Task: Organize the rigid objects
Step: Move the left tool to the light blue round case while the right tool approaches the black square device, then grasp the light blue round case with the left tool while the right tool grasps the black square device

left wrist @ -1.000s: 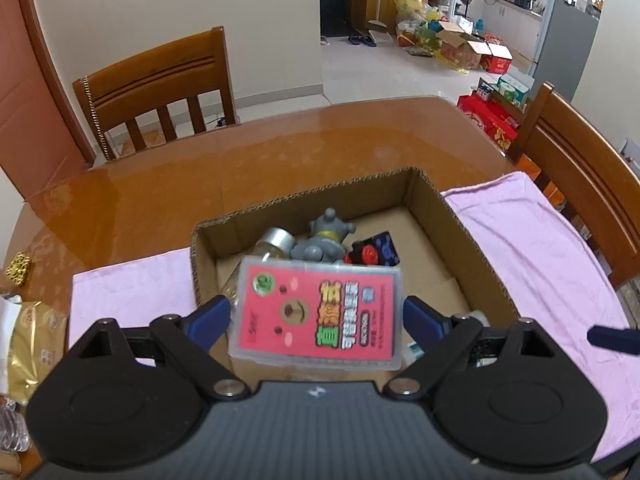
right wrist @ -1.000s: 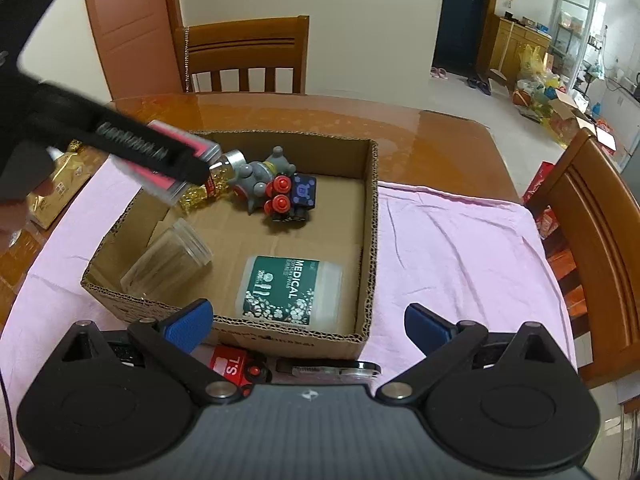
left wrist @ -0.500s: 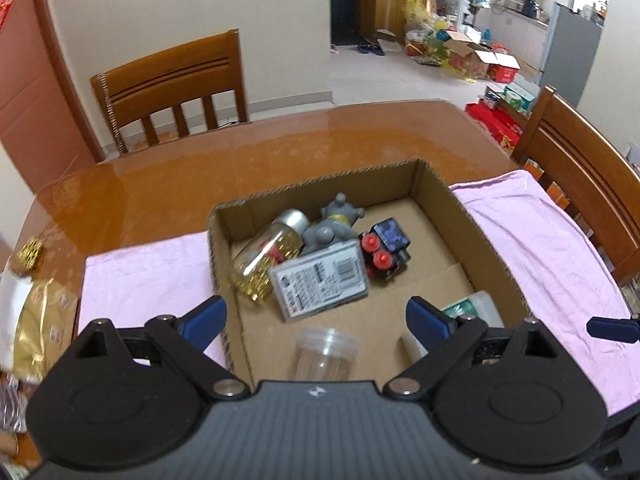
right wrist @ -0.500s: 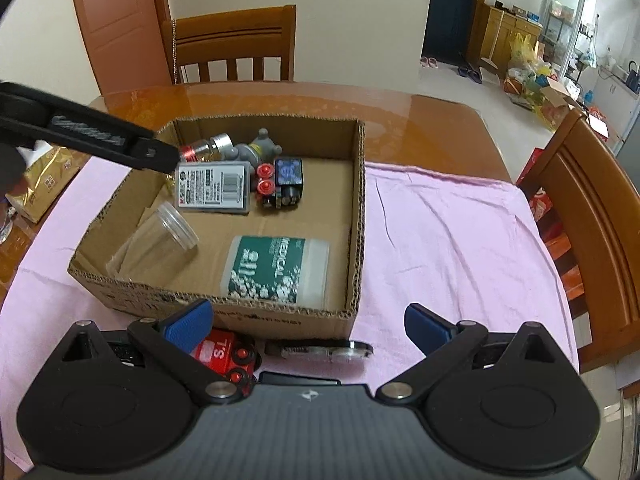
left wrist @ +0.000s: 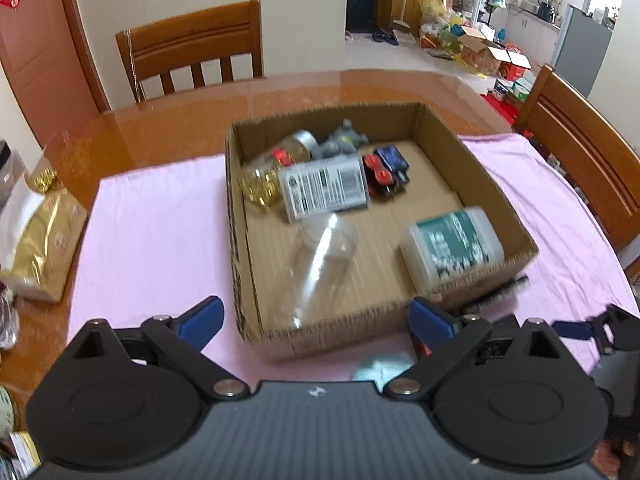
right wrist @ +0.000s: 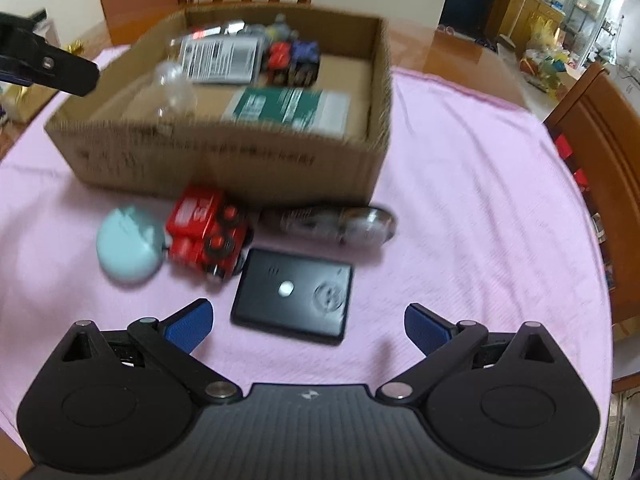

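The cardboard box (left wrist: pixel 496 196) sits on the cloth (left wrist: pixel 152 224) covering the table (left wrist: pixel 160 128). Inside the box, left wrist view: the barcode card (left wrist: pixel 324 188) lies near centre; the jar (left wrist: pixel 272 172) at 10 o'clock from it; the figurine (left wrist: pixel 340 142) at 12 o'clock; the toy vehicle (left wrist: pixel 386 172) at 3 o'clock, just beside it; the clear cup (left wrist: pixel 320 264) at 6 o'clock, on its side; the medical container (left wrist: pixel 452 242) at 4 o'clock.

In front of the box, right wrist view: the flat device (right wrist: pixel 294 296) lies nearest; the toy truck (right wrist: pixel 208 236) at 10 o'clock from it; the round lid (right wrist: pixel 128 244) left of the truck, touching it; the cylinder (right wrist: pixel 332 222) at 12 o'clock, on its side.

Pink cloth (right wrist: pixel 460 184), brown box (right wrist: pixel 224 156), black case (right wrist: pixel 294 300), seemingly red toy (right wrist: pixel 206 232)
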